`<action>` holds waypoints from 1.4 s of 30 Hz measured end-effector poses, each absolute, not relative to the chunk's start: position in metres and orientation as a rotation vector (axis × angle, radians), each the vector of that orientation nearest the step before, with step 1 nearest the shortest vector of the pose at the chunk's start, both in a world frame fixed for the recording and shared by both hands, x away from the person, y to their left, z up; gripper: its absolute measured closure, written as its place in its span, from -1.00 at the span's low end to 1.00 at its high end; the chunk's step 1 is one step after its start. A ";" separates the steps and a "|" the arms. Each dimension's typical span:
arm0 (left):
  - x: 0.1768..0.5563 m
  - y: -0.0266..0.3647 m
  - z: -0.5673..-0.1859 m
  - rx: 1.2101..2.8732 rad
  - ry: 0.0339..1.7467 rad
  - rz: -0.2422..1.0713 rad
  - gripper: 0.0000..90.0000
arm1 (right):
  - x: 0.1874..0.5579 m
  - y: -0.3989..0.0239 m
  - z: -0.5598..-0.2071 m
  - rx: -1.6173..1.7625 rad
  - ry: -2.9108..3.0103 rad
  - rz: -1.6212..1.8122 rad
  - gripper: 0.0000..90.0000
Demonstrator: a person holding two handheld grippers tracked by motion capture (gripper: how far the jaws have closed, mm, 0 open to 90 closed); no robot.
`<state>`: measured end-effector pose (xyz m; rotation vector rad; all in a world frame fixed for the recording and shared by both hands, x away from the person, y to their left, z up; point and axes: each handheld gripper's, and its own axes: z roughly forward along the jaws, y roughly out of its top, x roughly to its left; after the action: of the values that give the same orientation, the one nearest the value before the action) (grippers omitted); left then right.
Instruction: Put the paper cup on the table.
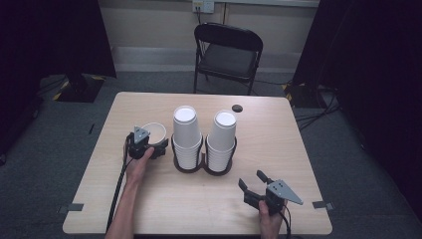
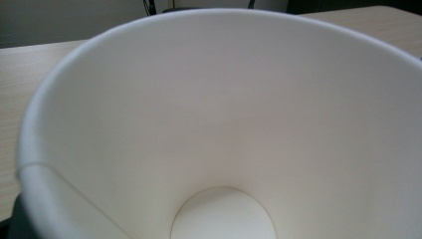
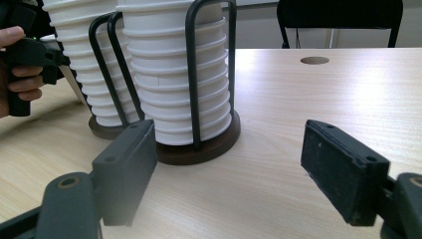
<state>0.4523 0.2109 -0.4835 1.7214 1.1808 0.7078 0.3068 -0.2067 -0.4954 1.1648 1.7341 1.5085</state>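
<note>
A single white paper cup stands mouth up at the left of the table, and my left gripper is shut on its near rim. In the left gripper view I look straight down into the cup to its round bottom. Two tall stacks of upside-down white cups stand in a black wire double holder at the middle. My right gripper hovers open near the front right, with nothing between its jaws. The right gripper view has its open jaws aimed at the nearer stack.
A round hole lies in the tabletop behind the stacks. A black folding chair stands beyond the table's far edge. Bare wood stretches along the front and the right side of the table.
</note>
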 end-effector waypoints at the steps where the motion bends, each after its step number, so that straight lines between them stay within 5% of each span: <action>1: 0.452 0.211 -0.483 1.728 1.187 0.706 -0.71 | 0.307 -0.207 -0.495 1.168 1.734 1.511 -0.53; 42: 0.409 0.223 -0.496 1.773 1.220 0.703 -0.65 | 0.306 -0.208 -0.496 1.168 1.719 1.530 -0.50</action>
<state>0.4090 0.2232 -0.4957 1.7729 1.2195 0.7026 0.3058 -0.2085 -0.4957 1.1681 1.7192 1.5303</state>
